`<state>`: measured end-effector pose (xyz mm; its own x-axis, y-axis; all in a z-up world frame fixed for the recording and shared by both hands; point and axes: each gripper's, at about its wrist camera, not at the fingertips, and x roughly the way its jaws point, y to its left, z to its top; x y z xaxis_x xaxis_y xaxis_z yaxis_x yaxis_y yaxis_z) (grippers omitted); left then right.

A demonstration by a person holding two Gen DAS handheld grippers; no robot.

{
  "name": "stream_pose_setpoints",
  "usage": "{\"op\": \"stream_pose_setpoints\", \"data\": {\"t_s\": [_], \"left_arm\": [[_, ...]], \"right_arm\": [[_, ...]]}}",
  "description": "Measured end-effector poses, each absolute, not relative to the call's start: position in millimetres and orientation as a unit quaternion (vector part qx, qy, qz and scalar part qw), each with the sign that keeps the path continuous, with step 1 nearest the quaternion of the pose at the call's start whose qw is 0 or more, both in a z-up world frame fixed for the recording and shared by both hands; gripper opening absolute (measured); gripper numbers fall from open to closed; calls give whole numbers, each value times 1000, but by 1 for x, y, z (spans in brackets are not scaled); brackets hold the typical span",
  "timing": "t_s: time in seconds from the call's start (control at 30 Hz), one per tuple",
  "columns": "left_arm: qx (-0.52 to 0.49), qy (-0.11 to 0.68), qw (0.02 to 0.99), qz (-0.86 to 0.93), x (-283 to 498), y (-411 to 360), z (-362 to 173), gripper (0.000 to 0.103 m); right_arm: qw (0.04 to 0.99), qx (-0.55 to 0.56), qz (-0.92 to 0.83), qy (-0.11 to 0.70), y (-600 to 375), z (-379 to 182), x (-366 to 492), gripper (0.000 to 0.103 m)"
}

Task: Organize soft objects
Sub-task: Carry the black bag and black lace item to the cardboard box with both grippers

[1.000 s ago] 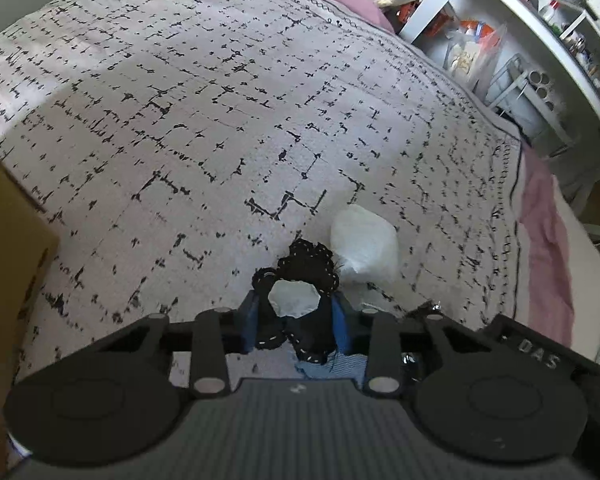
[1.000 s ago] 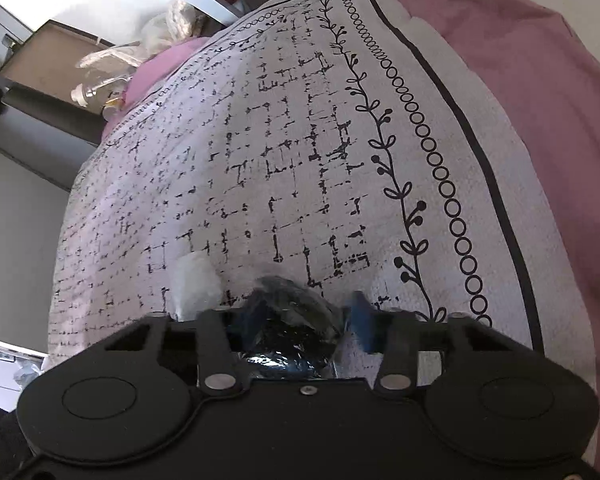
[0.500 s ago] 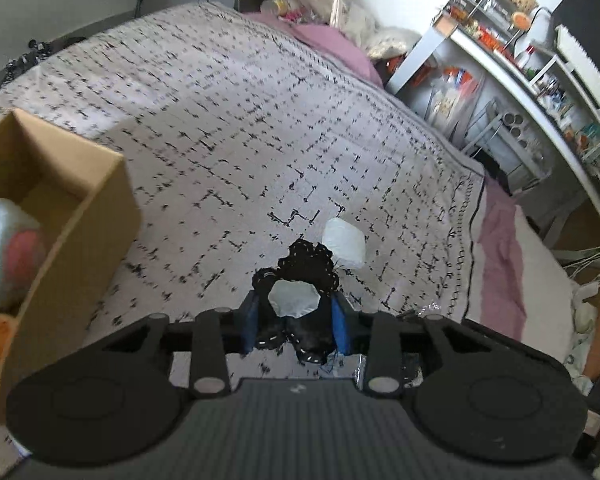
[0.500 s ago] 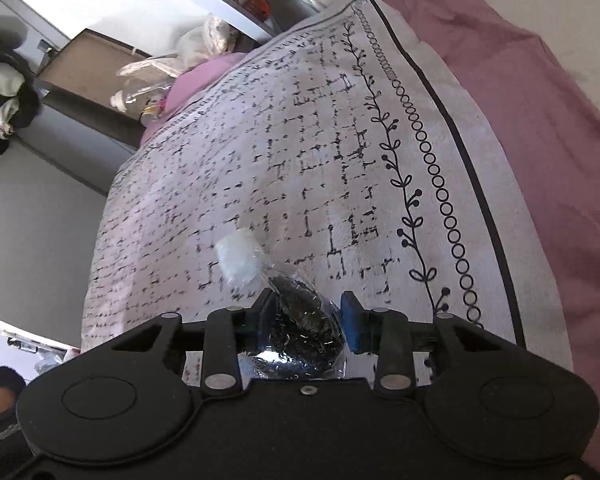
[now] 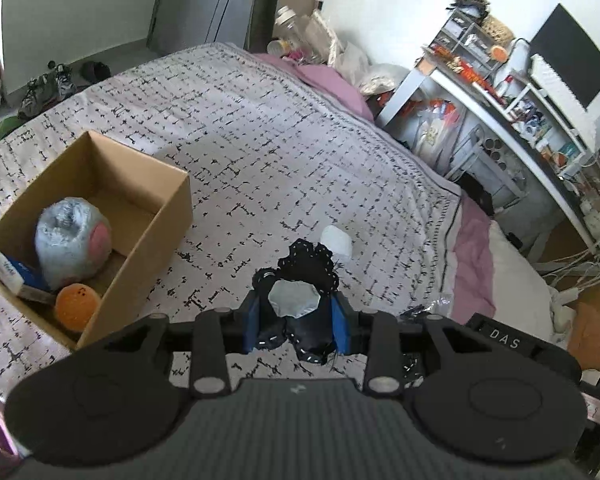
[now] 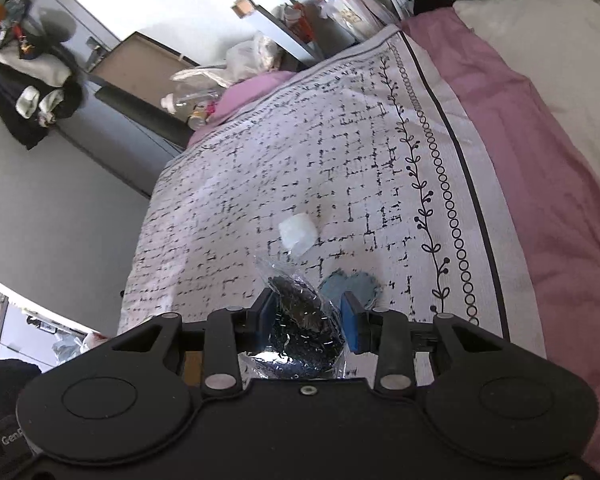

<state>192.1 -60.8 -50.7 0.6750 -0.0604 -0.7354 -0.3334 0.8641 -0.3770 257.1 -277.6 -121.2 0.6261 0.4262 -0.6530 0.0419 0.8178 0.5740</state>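
Note:
My left gripper (image 5: pixel 296 314) is shut on a black stitched fabric piece (image 5: pixel 308 268) with a pale patch, held above the bed. My right gripper (image 6: pixel 308 316) is shut on a dark item in a clear plastic bag (image 6: pixel 304 320), also lifted. A small white soft object (image 5: pixel 337 240) lies on the patterned bedspread (image 5: pixel 260 140); it also shows in the right wrist view (image 6: pixel 298 233). A blue denim heart-shaped piece (image 6: pixel 352 286) lies on the bedspread just beyond my right gripper. An open cardboard box (image 5: pixel 156 216) stands at the left, with a grey-pink plush ball (image 5: pixel 72 240) and an orange ball (image 5: pixel 76 306) inside.
A cluttered white desk with shelves (image 5: pixel 500 100) stands to the right of the bed. A pink sheet (image 6: pixel 540 160) borders the bedspread edge. Shoes (image 5: pixel 44 88) lie on the floor beyond the bed. A blue-white flat item (image 5: pixel 10 274) sits in the box.
Both grippers have risen well above the bed with their items held. The left view has swung so the cardboard box is now in full view. The denim piece now shows on the bedspread.

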Motion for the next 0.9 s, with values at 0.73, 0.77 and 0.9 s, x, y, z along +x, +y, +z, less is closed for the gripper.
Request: {"op": "stream_pose_setpoints", "data": {"t_s": [0.73, 0.77, 0.9], "left_arm": [[-260, 353, 895, 79, 116, -47, -14, 36], [-262, 351, 896, 80, 113, -44, -13, 36], [-264, 344, 897, 82, 103, -36, -10, 36]], "right_arm": [[877, 266, 155, 368, -263, -58, 183, 35], [878, 265, 156, 367, -261, -57, 181, 35], [880, 258, 164, 363, -251, -52, 171, 35]]}}
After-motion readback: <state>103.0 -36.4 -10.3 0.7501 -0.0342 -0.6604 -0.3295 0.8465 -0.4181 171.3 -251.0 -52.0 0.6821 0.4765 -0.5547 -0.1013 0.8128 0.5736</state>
